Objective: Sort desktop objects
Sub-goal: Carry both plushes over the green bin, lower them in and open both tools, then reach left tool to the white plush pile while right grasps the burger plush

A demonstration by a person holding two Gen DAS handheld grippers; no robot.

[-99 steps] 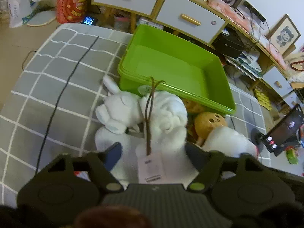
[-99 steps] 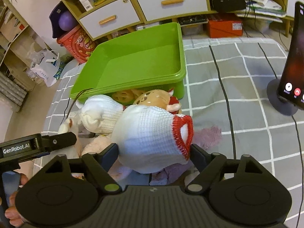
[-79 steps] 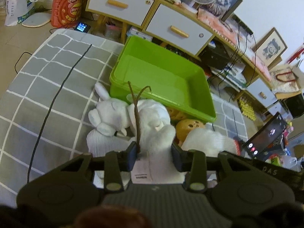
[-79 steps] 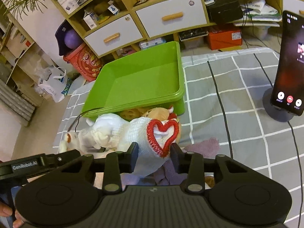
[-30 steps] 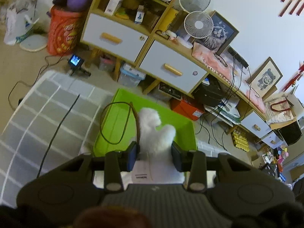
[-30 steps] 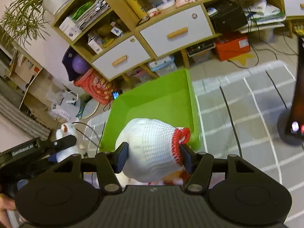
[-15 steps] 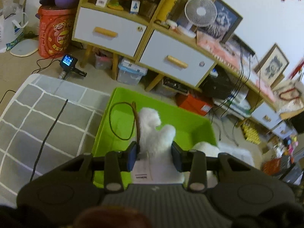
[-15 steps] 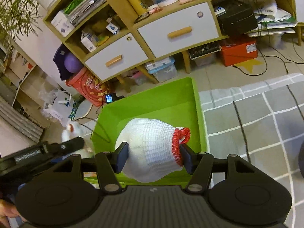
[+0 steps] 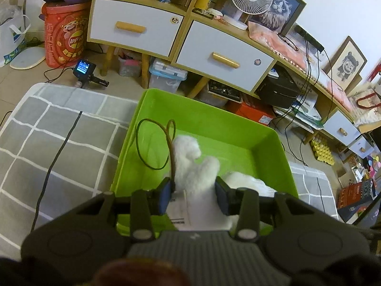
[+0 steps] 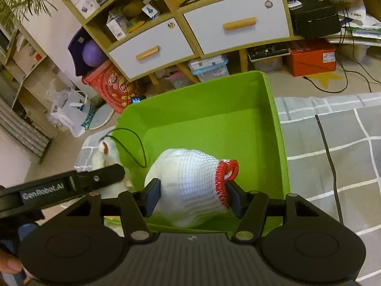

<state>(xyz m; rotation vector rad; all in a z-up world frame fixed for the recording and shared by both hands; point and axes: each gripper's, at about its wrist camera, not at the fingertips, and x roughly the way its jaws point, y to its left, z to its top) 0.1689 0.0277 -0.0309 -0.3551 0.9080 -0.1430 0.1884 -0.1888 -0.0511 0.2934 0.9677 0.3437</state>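
- My left claw [image 9: 193,194] pinches the soft white fluffy plush toy [image 9: 193,164] by its squashy middle; light, limp.
- My right claw [image 10: 193,196] clamps the white knitted red-trimmed pouch [image 10: 190,186] over the green plastic bin [image 10: 277,128]; yielding, secure mid-body.

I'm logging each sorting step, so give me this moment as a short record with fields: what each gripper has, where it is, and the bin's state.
left gripper: shut on white plush toy, above the bin
right gripper: shut on knitted white item with red trim, above the bin
green bin: on grey checked cloth; visible floor bare
release: not yet done
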